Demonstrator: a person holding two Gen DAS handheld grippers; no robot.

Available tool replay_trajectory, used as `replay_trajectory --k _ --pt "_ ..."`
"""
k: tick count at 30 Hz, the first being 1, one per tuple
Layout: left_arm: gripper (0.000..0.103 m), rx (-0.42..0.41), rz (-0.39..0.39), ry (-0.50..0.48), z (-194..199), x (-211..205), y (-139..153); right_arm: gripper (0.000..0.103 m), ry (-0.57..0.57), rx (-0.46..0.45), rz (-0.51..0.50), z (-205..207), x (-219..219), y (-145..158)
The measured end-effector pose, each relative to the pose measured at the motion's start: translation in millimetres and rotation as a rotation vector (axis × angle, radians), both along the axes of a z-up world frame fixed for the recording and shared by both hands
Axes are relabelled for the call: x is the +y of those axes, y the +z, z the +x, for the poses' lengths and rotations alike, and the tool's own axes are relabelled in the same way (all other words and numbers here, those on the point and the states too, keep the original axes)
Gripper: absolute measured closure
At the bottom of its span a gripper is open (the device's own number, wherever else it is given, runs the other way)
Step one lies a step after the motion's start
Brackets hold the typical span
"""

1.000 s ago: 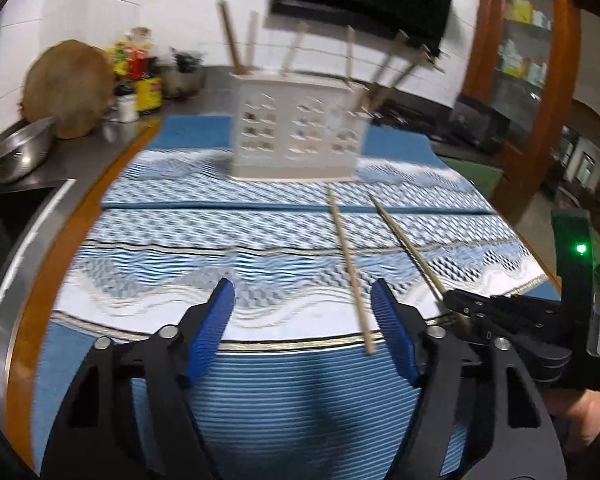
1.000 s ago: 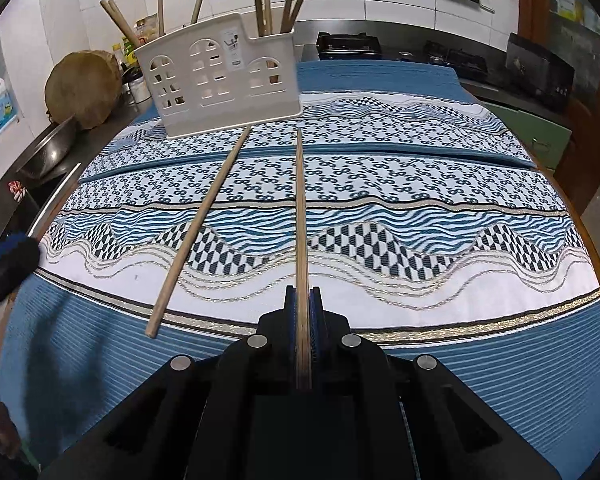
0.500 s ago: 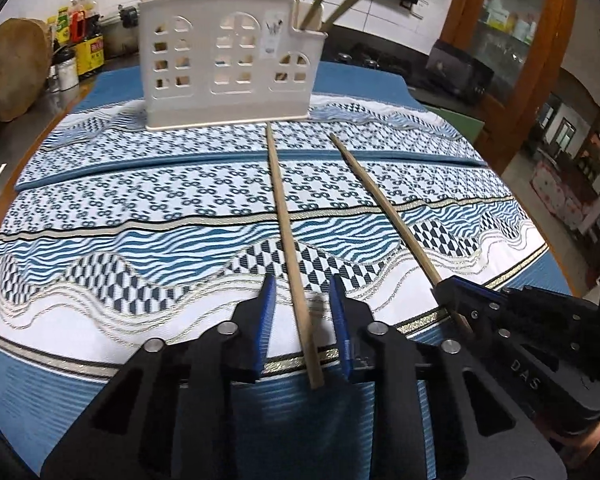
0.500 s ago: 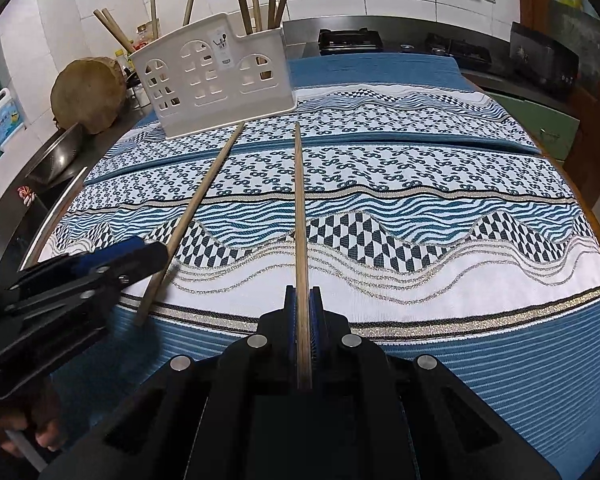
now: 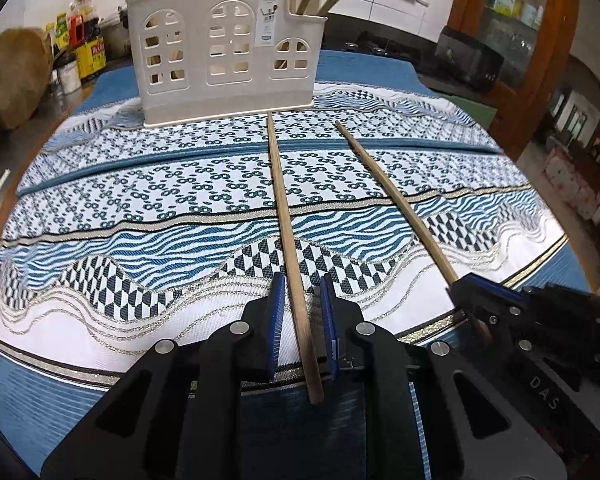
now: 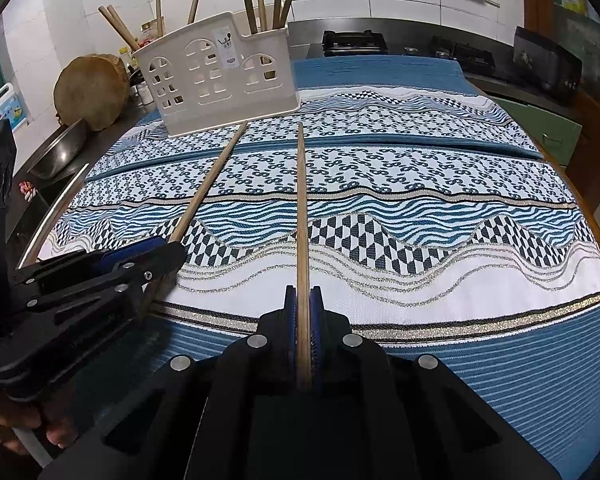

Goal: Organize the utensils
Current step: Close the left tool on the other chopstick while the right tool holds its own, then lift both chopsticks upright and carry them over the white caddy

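Note:
Two wooden chopsticks lie side by side on a blue patterned cloth [image 5: 140, 184], pointing at a cream plastic utensil holder [image 5: 224, 56] [image 6: 220, 76] that has several chopsticks standing in it. My left gripper [image 5: 302, 280] [image 6: 168, 246] straddles the near end of the left chopstick [image 5: 280, 184] [image 6: 208, 188]. Its jaws are closing, and a narrow gap still shows on each side of the stick. My right gripper [image 6: 303, 290] [image 5: 466, 286] is shut on the near end of the right chopstick [image 6: 301, 200] [image 5: 388, 192], which rests on the cloth.
A round wooden chopping board [image 6: 90, 90], a metal bowl [image 6: 56, 152] and bottles [image 5: 80, 52] stand at the left on the counter. A stove [image 6: 354, 42] sits behind the cloth, and a wooden cabinet [image 5: 512, 20] at the far right. A hand [image 6: 4, 428] holds the left gripper.
My left gripper moved forward and down over the left chopstick, and its jaws narrowed from wide open to close around it. The right gripper stayed still on its chopstick.

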State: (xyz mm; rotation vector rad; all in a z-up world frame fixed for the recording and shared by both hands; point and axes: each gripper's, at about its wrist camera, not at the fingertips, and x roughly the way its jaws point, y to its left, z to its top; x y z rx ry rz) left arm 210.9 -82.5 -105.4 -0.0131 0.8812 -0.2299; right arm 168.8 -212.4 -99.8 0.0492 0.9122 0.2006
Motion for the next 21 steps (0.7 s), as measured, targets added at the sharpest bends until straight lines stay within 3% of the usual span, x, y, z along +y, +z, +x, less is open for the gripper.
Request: replay_trajectory --k 5,12,16,21 --pt "0.094 -0.006 0.040 0.017 -1 -3 2 0.096 0.002 -0.004 -0.022 2 2 0" --pt "0.098 0.013 -0.021 0.023 1 14 5 0.096 -0.007 -0.007 -0.002 3 -4 5" --pt "0.098 -0.009 -0.066 0.042 -1 30 17 0.096 -0.012 -0.050 0.005 -4 -10 24" --pt "0.098 -0.101 -0.114 0.046 -10 53 53 0.096 -0.002 -0.134 0.009 -7 -18 64"
